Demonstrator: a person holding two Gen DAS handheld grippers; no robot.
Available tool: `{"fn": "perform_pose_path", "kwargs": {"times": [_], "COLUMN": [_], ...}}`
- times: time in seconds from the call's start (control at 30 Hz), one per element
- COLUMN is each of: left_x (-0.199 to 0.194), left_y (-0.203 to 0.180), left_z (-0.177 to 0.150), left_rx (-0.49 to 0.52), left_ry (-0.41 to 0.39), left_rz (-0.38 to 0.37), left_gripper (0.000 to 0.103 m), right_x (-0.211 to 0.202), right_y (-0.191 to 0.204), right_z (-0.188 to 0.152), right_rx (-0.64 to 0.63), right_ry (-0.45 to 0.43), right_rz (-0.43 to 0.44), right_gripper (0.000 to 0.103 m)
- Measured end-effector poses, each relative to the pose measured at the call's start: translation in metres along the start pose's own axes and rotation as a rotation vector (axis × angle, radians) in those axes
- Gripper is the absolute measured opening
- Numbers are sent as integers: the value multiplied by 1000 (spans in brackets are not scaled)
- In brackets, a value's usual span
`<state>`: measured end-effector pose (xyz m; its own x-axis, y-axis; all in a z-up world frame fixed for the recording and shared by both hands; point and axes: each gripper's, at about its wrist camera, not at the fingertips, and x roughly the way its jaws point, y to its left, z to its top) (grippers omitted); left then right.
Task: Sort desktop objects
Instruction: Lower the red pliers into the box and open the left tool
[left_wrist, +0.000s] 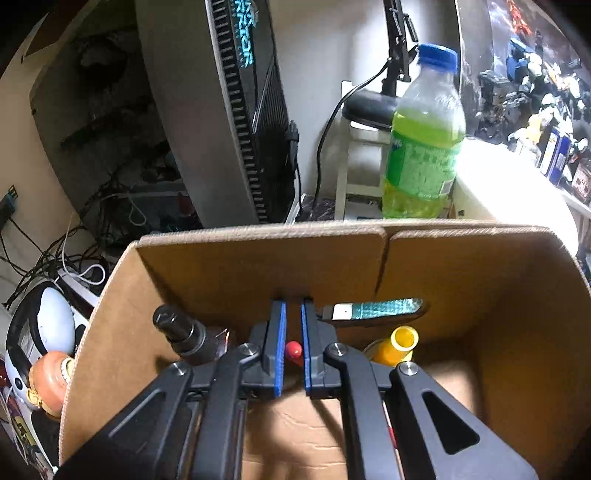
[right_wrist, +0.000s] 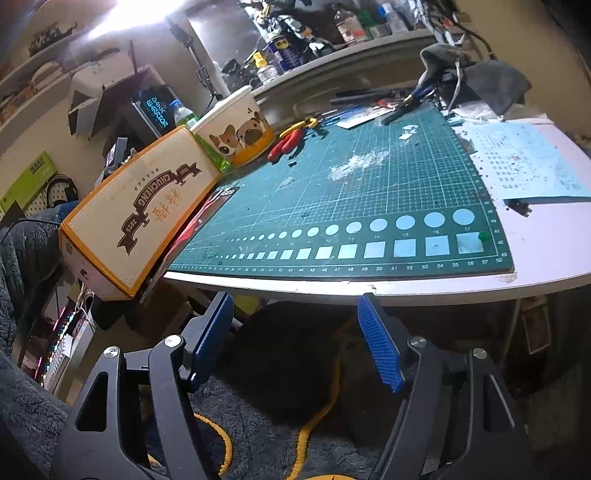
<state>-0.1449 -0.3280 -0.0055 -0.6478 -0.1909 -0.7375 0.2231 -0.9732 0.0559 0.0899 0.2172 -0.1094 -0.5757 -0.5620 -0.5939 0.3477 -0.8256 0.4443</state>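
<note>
— Our left gripper (left_wrist: 293, 325) is hanging inside the cardboard box (left_wrist: 480, 280) with its blue pads (left_wrist: 280, 347) drawn to a narrow gap and nothing pinched; a small red ball-headed piece (left_wrist: 294, 349) is showing through the gap, lying beyond it.

— And what are we crowding in there?

— We're sitting between a dark bottle (left_wrist: 192, 336) to the left and a yellow bottle (left_wrist: 397, 343) to the right, with a teal patterned flat item (left_wrist: 373, 310) leaning on the far wall. Box walls are closing us in ahead and on both sides.

— Our right gripper (right_wrist: 295, 325)?

— We're holding it spread wide and empty, just short of the desk edge (right_wrist: 332, 286). Past that edge, the green cutting mat (right_wrist: 369, 184) is lying mostly bare; red pliers (right_wrist: 288, 142), a dog-print tub (right_wrist: 240, 129) and an orange-trimmed box (right_wrist: 144, 206) are lining its far and left sides.
</note>
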Motion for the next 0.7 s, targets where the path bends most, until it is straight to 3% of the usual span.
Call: {"fn": "perform_pose_path", "kwargs": {"times": [0.33,0.5,0.7], "left_x": [1,2,10], "left_y": [0,2,8], "left_z": [-5,-12,-21], "left_rx": [-2,-31,-35], "left_ry": [38,134,217], "left_rz": [11,11,82], "left_gripper": [8,10,10], "right_x": [-1,-3,-5], "right_y": [5,10,11], "right_z": [3,4,4], "right_rx": [-10,-21,-24], "right_ry": [-4,-9,-13], "right_rz": [2,9,16], "right_gripper": [68,68,68]}}
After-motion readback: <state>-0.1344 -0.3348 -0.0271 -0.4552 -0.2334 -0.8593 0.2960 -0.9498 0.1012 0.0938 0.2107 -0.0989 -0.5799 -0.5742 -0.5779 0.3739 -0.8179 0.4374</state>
